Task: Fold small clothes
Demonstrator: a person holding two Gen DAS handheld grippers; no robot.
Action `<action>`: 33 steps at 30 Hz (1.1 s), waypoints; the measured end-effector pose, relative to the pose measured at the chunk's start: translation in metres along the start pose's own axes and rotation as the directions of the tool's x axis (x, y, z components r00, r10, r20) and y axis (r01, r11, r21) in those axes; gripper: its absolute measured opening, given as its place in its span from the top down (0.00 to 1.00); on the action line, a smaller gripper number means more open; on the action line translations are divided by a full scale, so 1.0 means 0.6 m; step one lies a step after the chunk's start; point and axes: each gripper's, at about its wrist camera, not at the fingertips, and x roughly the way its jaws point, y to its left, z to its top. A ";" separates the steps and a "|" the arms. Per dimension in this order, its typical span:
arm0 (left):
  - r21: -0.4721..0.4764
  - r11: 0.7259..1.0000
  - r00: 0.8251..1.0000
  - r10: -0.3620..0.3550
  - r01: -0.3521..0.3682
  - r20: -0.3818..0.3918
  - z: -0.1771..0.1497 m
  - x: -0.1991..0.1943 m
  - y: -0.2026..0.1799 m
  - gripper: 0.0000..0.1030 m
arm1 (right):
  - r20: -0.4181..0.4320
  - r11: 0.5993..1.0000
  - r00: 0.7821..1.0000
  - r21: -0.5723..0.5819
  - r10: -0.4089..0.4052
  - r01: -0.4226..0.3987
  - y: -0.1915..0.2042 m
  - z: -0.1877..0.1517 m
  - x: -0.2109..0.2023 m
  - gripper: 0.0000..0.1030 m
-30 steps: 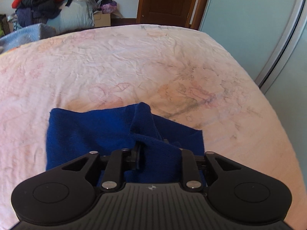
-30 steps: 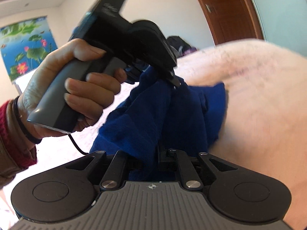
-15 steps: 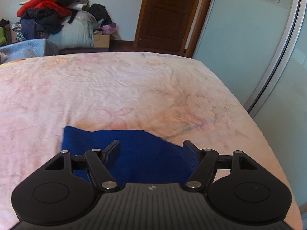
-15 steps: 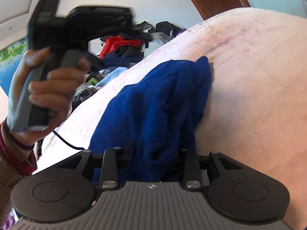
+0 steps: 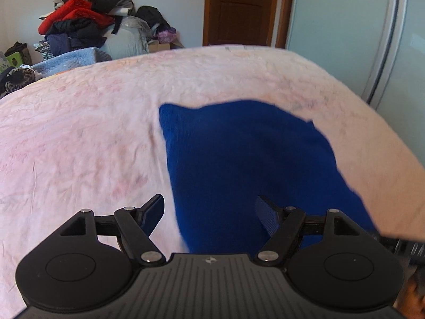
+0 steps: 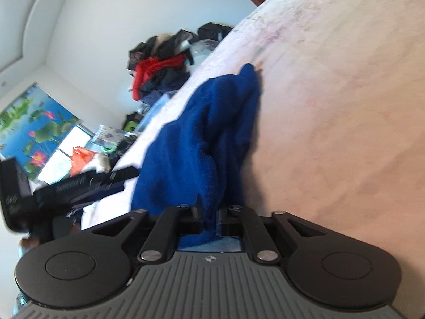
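A dark blue knit garment [image 5: 247,159] lies on the pink floral bed sheet [image 5: 93,133]. My left gripper [image 5: 209,202] hovers over the garment's near left edge. Its jaws are opening and its pads touch nothing; cloth lies below the gap. In the right wrist view the garment [image 6: 202,133] rises in a bunched ridge from the sheet to my right gripper [image 6: 209,210]. Those jaws are closing and pinch a fold of the blue cloth. The left gripper [image 6: 119,179] shows blurred at that view's left edge.
Beyond the bed's far left corner is a heap of red and dark clothes [image 5: 77,24]. A brown wooden door [image 5: 239,8] and a pale sliding wardrobe door [image 5: 345,26] stand behind the bed. The bed's right edge runs close to the garment.
My left gripper let go of the blue cloth, opened wide and slid left, so the garment now sits right of centre. My right gripper rolled, loosened briefly, then pinched the cloth again.
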 end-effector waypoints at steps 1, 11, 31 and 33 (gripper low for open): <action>0.017 1.000 1.000 0.002 -0.002 -0.003 -0.008 -0.002 0.000 0.27 | 0.007 0.999 1.000 -0.028 -0.016 0.016 0.007 0.003 -0.010 0.79; 0.050 0.999 0.996 0.019 -0.023 0.082 0.025 -0.004 -0.014 0.27 | 0.140 0.896 0.984 -0.413 -0.114 0.163 0.086 0.155 0.052 0.47; 0.043 0.999 0.998 0.031 -0.033 0.050 -0.003 0.032 -0.040 0.26 | -0.036 0.858 0.985 -0.497 -0.168 0.128 0.073 0.280 0.285 0.92; 0.036 0.998 0.998 0.044 -0.046 0.043 -0.003 0.031 -0.042 0.26 | -0.020 0.826 0.977 -0.538 -0.214 0.170 0.083 0.273 0.291 0.83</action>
